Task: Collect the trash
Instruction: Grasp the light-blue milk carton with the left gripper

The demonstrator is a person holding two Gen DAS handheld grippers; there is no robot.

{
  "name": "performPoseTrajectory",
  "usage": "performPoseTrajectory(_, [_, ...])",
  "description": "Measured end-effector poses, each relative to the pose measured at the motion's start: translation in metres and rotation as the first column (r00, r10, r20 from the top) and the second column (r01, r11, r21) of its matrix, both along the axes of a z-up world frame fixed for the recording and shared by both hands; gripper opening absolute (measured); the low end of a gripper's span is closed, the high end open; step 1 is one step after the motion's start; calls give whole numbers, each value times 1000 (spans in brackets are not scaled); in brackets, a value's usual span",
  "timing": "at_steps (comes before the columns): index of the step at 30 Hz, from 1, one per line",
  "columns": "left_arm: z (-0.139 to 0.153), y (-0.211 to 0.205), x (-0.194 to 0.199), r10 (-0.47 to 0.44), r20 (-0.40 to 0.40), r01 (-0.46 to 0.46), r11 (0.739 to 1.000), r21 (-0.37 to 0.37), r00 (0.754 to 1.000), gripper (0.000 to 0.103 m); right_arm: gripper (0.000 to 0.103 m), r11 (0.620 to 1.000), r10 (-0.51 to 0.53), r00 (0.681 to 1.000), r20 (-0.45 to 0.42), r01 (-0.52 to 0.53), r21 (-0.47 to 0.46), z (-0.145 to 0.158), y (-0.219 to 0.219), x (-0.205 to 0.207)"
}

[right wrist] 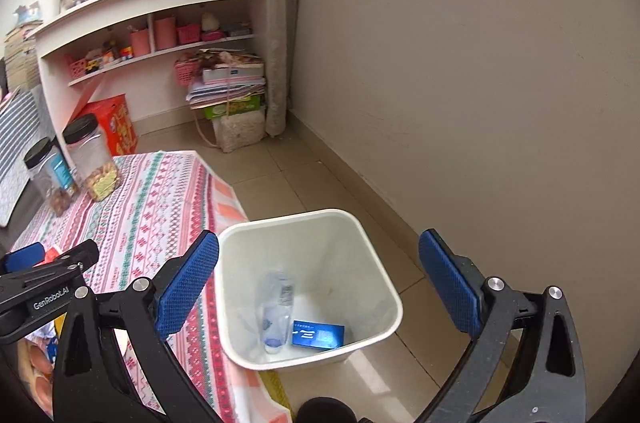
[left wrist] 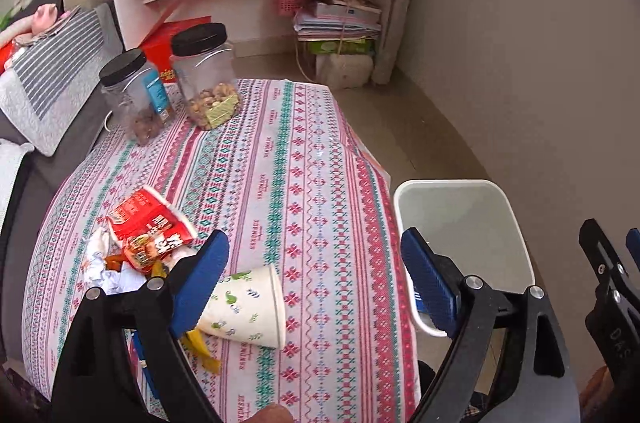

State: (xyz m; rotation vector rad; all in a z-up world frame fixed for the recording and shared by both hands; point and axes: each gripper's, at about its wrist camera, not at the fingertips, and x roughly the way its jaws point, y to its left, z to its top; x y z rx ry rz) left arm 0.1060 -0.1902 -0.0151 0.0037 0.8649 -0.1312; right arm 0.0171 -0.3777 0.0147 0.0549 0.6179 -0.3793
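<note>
Beside the white bin [right wrist: 308, 287], a leaf-printed paper cup [left wrist: 246, 307] lies tipped, both tongs released

Woven cloth [left wrist: 320, 151], smooth plastic bin [right wrist: 360, 251], paper cup [left wrist: 248, 303].

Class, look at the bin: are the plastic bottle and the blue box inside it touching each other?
Cannot tell. In the right wrist view the plastic bottle and blue box lie side by side, edges meeting, but contact isn't plain.

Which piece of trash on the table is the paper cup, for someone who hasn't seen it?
Start at the table with the striped patterned cloth. At its near end, right of the heap of red wrappers and crumpled paper, lies the paper cup. It alone is white with small green prints, tipped on its side.
</note>
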Motion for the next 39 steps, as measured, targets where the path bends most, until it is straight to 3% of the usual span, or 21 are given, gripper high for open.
performPoseTrajectory(7, [-6, 50, -30, 106, -28, -105, 994, 23, 994, 86, 96, 989, 148, 988, -53, -149, -14, -7, 47, 8])
performPoseTrajectory(16, [-31, 134, -64, 239, -127, -218, 963, 158, 963, 86, 96, 957, 287, 952, -109, -289, -2, -17, 100, 21])
performPoseTrajectory(20, [-58, 179, -74, 263, -289, -212, 957, 197, 920, 86, 96, 937, 348, 925, -149, -344, 56, -24, 118, 24])
performPoseTrajectory(25, [-100, 209, -86, 250, -498, -199, 968, 154, 830, 86, 96, 905, 425, 879, -218, -406, 126, -38, 143, 31])
performPoseTrajectory(28, [-119, 218, -92, 259, -551, -228, 966, 125, 793, 86, 96, 888, 458, 855, -246, -428, 165, -45, 154, 33])
performPoseTrajectory(31, [-129, 219, -95, 259, -563, -231, 965, 123, 785, 85, 96, 865, 499, 834, -237, -462, 195, -45, 164, 30])
performPoseTrajectory(33, [-135, 219, -96, 251, -567, -218, 968, 127, 784, 81, 96, 849, 526, 820, -225, -489, 202, -44, 172, 28])
performPoseTrajectory(36, [-146, 219, -99, 219, -591, -199, 975, 101, 776, 58, 96, 832, 553, 801, -230, -514, 210, -45, 184, 28])
performPoseTrajectory(37, [-149, 218, -100, 199, -599, -185, 979, 85, 776, 43, 96, 827, 560, 794, -238, -519, 216, -46, 186, 29])
performPoseTrajectory(39, [-148, 216, -105, 157, -589, -145, 987, 68, 793, 38, 95, 814, 579, 774, -258, -531, 234, -51, 193, 29])
